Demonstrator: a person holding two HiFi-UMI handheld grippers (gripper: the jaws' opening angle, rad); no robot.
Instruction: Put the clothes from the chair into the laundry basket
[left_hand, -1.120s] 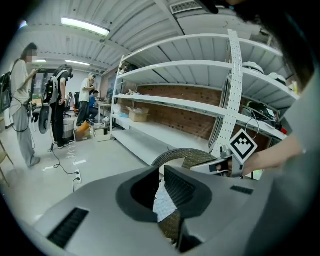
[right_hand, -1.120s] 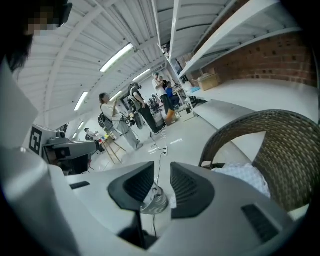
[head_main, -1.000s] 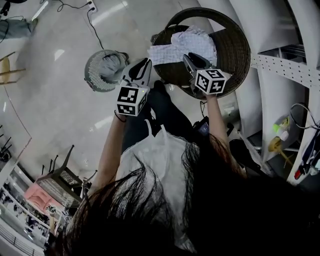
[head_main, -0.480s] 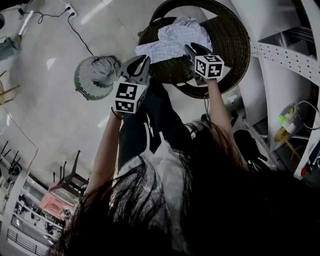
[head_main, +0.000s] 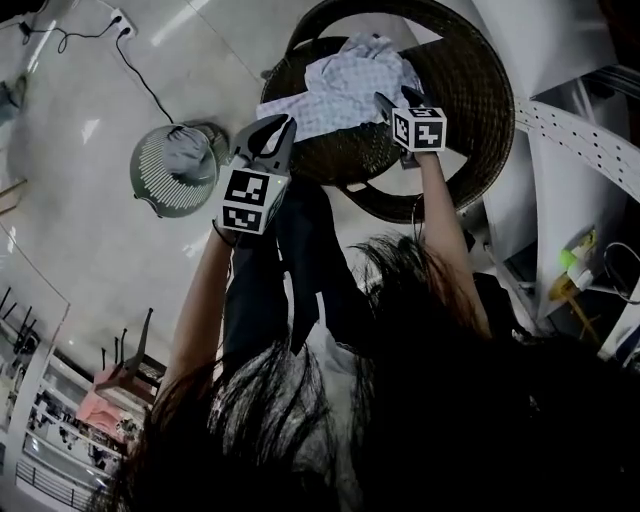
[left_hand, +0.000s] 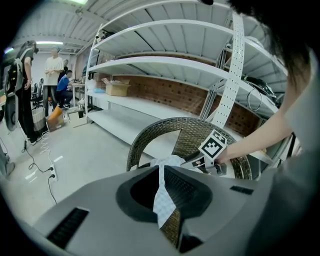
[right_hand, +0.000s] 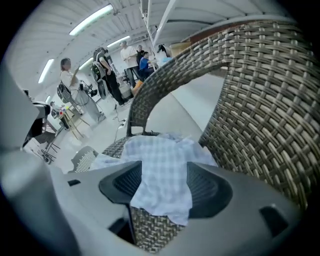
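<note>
The cloth (head_main: 340, 85) lies on the chair (head_main: 482, 80) seat, stretched between the left claw (head_main: 283, 122), clenched on its near corner, and the right claw (head_main: 384, 101), whose jaws are opening with a fold between them; the basket (head_main: 145, 185) stands on the floor leftward, nearer the left claw.

A warehouse-like lab or workshop: tall white metal shelves (left_hand: 165, 65) against a brick wall (left_hand: 175, 92), ceiling strip lights (right_hand: 92, 19), floor cables (left_hand: 35, 160), and people at desks (left_hand: 64, 82) upper left.

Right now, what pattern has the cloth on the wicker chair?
A fine pale check on the cloth; the right gripper view shows it best.
</note>
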